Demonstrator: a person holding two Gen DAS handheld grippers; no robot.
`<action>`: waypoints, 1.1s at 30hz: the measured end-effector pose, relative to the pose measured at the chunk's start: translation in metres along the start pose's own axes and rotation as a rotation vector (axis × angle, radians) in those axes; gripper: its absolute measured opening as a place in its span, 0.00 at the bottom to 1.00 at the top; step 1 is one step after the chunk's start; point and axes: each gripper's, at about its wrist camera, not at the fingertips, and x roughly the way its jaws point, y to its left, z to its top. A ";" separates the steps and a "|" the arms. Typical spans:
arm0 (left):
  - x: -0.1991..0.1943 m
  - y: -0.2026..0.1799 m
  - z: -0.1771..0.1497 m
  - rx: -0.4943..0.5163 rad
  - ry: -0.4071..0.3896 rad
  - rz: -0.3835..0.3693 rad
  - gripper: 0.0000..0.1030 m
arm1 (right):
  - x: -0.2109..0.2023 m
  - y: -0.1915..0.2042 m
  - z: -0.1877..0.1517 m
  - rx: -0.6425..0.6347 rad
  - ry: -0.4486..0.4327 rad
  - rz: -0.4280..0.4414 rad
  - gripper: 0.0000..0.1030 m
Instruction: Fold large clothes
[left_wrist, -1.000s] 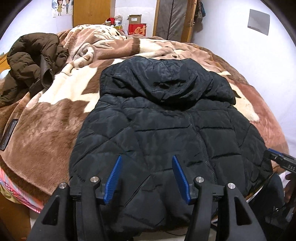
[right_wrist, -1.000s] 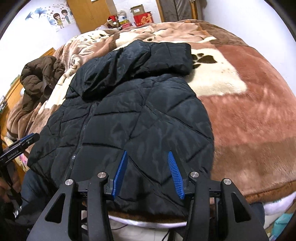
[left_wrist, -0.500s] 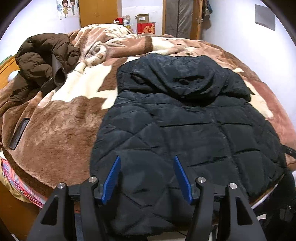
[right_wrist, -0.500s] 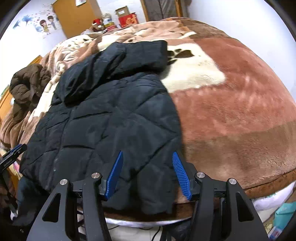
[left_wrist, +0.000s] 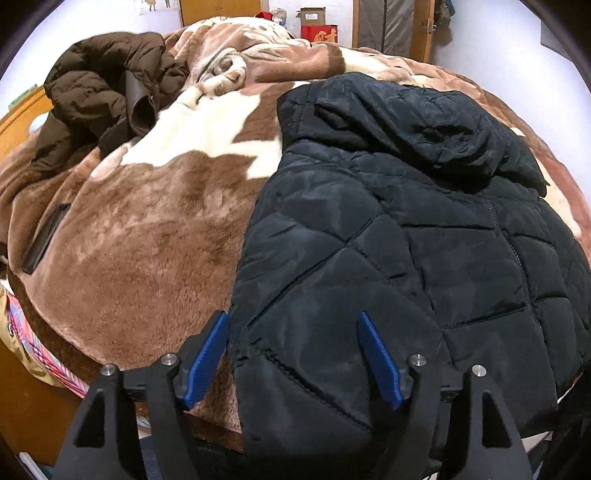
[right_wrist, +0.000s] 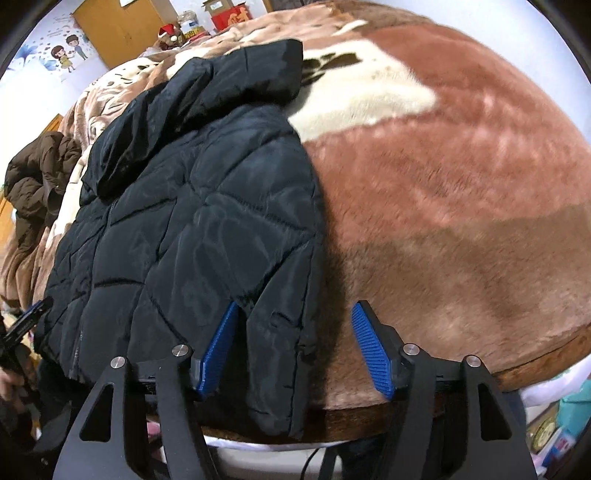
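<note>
A black quilted hooded jacket (left_wrist: 406, 240) lies front up on a brown and cream blanket (left_wrist: 147, 240), hood at the far end, hem hanging over the near bed edge. It also shows in the right wrist view (right_wrist: 192, 221). My left gripper (left_wrist: 295, 354) is open over the jacket's near left hem corner, with the fabric between its blue fingers (left_wrist: 207, 354). My right gripper (right_wrist: 295, 343) is open over the near right hem corner, with the jacket's edge between its blue fingers (right_wrist: 369, 350).
A dark brown jacket (left_wrist: 107, 85) lies crumpled at the far left of the bed. A dark flat item (left_wrist: 44, 240) lies on the blanket at the left. Boxes (left_wrist: 317, 26) and wooden doors stand behind the bed. The bed's wooden edge (right_wrist: 535, 369) runs below.
Both grippers have moved outward from the middle of the hem: the left one to the jacket's left corner, the right one to its right corner. Both stay open.
</note>
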 end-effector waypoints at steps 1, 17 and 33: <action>0.000 0.001 -0.002 -0.004 0.003 -0.006 0.74 | 0.001 0.000 -0.002 0.003 0.009 0.009 0.63; 0.020 -0.014 -0.016 -0.005 0.114 -0.105 0.55 | 0.015 0.016 -0.007 -0.004 0.076 0.060 0.27; -0.101 0.012 0.036 -0.097 -0.152 -0.310 0.15 | -0.100 0.035 0.011 -0.018 -0.143 0.232 0.13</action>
